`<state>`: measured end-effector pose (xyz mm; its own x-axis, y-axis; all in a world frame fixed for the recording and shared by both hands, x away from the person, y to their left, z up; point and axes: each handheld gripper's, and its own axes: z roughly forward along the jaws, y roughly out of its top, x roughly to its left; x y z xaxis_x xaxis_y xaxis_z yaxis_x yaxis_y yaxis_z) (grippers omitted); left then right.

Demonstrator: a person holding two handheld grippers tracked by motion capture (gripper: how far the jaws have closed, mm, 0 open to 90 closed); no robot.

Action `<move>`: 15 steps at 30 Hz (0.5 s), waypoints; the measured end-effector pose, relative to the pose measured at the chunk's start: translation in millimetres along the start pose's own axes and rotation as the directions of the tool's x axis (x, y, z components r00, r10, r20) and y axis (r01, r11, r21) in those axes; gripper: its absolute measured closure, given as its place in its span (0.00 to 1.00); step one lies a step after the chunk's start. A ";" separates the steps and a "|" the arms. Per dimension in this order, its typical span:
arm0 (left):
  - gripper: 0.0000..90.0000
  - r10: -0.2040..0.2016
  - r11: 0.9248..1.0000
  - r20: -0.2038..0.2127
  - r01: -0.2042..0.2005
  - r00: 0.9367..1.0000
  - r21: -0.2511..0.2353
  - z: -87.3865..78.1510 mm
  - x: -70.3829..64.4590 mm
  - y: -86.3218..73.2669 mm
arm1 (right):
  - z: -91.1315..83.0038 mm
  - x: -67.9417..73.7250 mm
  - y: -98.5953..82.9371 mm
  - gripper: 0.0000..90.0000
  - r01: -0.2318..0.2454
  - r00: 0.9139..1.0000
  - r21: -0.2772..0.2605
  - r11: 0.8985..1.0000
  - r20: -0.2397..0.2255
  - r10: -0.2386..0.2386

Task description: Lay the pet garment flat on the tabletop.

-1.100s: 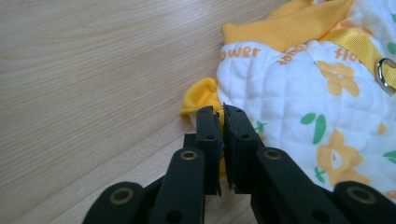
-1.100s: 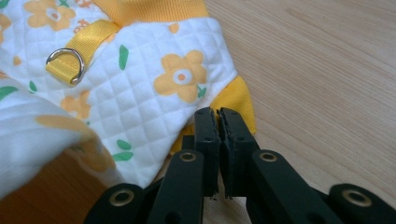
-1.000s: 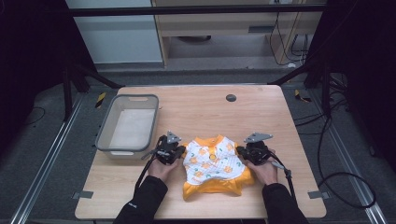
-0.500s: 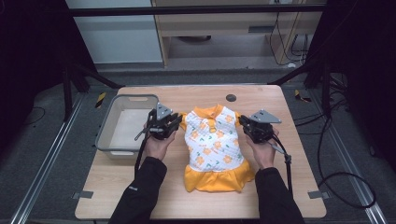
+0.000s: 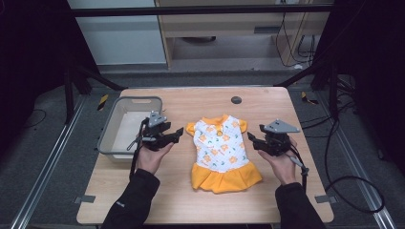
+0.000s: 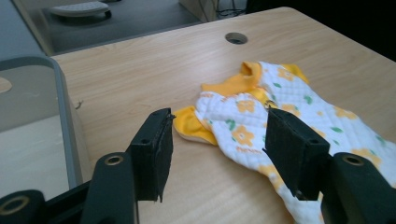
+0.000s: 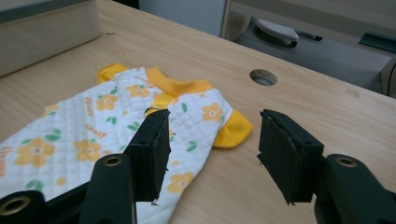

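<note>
A small white dress (image 5: pixel 220 150) with orange flowers, orange sleeves and an orange skirt lies spread flat in the middle of the table, collar towards the far edge. My left gripper (image 5: pixel 177 132) is open just left of its left sleeve (image 6: pixel 191 125), holding nothing. My right gripper (image 5: pixel 250 139) is open just right of the other sleeve (image 7: pixel 232 129), also empty. In the left gripper view the dress (image 6: pixel 289 116) lies between and beyond the jaws. In the right gripper view the dress (image 7: pixel 98 126) runs off to the left.
A grey plastic bin (image 5: pixel 107 138) stands on the table's left side, beside my left hand; its rim (image 6: pixel 65 116) appears in the left gripper view. A round cable hole (image 5: pixel 236 100) sits near the far edge. Bare wood lies beyond and in front of the dress.
The dress was bunched near the front edge, then drawn out flat towards the far side. Both grippers have let go of its sleeves and now stand open a little outward of them.
</note>
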<state>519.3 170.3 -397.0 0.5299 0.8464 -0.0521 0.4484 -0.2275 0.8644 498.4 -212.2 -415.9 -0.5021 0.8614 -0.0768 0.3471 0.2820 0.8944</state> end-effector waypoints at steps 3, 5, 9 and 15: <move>0.46 0.015 1.000 0.026 -0.015 1.000 -0.002 -15.4 -3.4 -9.0 | -9.0 1.4 -4.6 0.46 -0.018 1.000 0.005 1.000 -0.014 0.018; 0.46 0.021 1.000 0.055 -0.021 0.998 -0.005 -27.1 -7.8 -22.0 | -21.0 6.5 -14.2 0.45 -0.028 0.998 0.016 0.999 -0.048 0.029; 0.47 0.051 0.998 0.074 -0.053 0.996 0.028 -31.7 -13.8 -39.0 | -29.5 16.4 -28.7 0.46 -0.026 0.996 0.066 0.998 -0.087 0.032; 0.48 0.036 0.996 0.138 -0.046 0.990 0.076 -32.0 -27.9 -73.6 | -33.8 27.6 -55.7 0.47 -0.026 0.991 0.123 0.992 -0.127 0.042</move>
<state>448.5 178.7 -443.3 0.6398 0.7633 -0.0897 0.4765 -0.3024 0.8255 438.4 -218.5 -453.0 -0.5833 0.8121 0.0172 0.4551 0.3091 0.8351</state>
